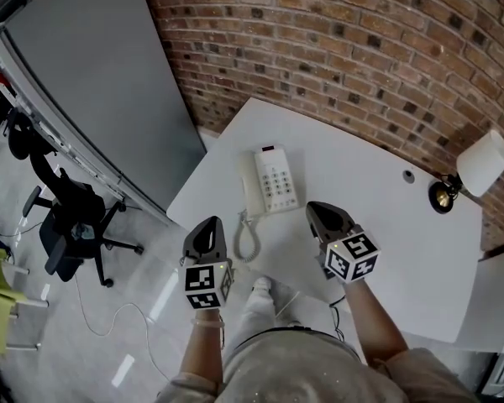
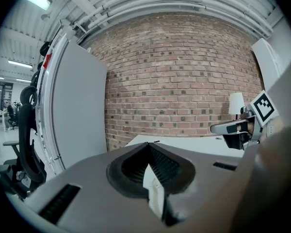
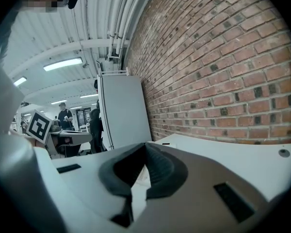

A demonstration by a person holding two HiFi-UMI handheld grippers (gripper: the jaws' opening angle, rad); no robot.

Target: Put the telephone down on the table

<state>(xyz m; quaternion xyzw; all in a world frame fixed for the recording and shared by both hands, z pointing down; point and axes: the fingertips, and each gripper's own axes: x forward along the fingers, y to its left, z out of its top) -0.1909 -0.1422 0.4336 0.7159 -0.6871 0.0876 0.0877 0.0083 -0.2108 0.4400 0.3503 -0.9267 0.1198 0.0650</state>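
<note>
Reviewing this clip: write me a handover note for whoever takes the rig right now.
Left hand-held gripper: shut, empty, by the table's near edge.
Right hand-held gripper: shut, empty, just right of the telephone.
Telephone: flat on the table, handset on it, cord trailing toward the near edge.
Done: telephone is down.
To do: nothing apparent.

1. No legible text, brand or number is showing anywhere.
2. The telephone (image 1: 270, 180) keypad is appearing too small to read.
3. Cubes on the left gripper (image 1: 208, 222) and right gripper (image 1: 316, 209) are carrying square coded markers only, no lettering.
</note>
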